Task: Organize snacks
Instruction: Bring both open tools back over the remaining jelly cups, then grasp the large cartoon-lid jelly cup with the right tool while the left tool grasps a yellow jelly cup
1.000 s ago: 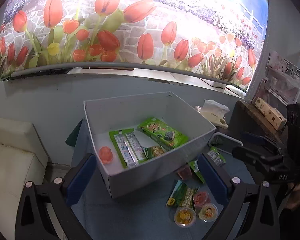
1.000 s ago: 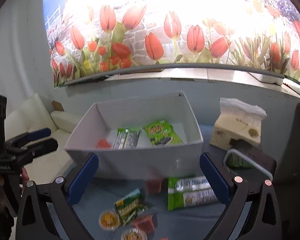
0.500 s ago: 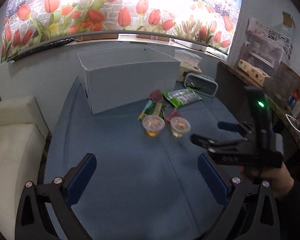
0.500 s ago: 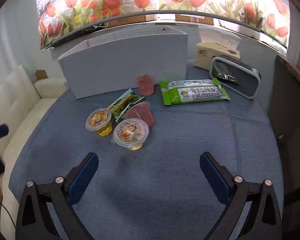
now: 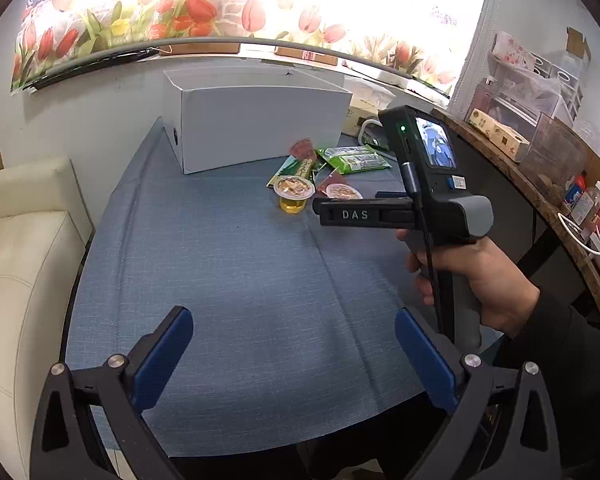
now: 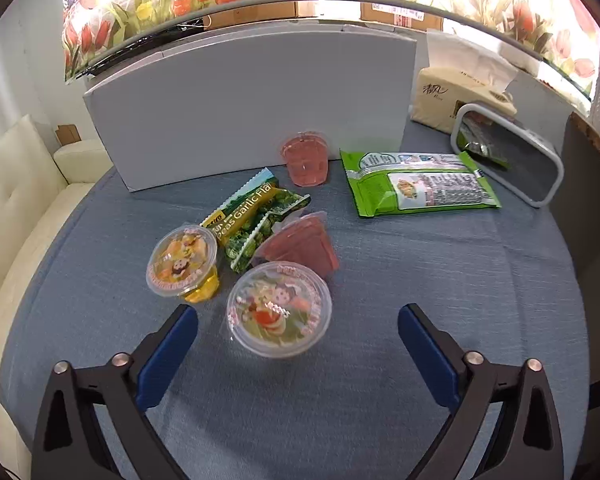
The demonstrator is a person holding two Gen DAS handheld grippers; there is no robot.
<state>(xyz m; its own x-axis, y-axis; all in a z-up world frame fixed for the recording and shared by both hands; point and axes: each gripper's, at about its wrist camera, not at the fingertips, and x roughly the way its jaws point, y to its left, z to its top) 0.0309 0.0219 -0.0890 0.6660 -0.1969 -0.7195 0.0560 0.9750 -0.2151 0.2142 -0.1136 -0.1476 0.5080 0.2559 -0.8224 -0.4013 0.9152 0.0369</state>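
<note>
A white box [image 6: 252, 108] stands at the back of the blue table; it also shows in the left wrist view [image 5: 260, 120]. In front of it lie two clear jelly cups [image 6: 279, 309] [image 6: 183, 261], two red jelly cups [image 6: 305, 157] [image 6: 304, 246], a green garlic snack packet [image 6: 256, 216] and a large green packet [image 6: 420, 186]. My right gripper [image 6: 298, 344] is open and empty, low over the table, with the nearest clear cup just ahead between its fingers. My left gripper [image 5: 292, 348] is open and empty over bare cloth near the front edge. The right gripper's body [image 5: 420, 184] shows in the left wrist view.
A tissue pack [image 6: 460, 88] and a grey-rimmed container [image 6: 512, 156] sit at the back right. A cream sofa [image 5: 20, 240] is left of the table. A wooden shelf with boxes [image 5: 540, 152] runs along the right. A tulip mural covers the wall behind.
Both grippers have pulled back from above the box and dropped low toward the table. The right gripper has closed in on the jelly cups. The box's inside is now out of sight.
</note>
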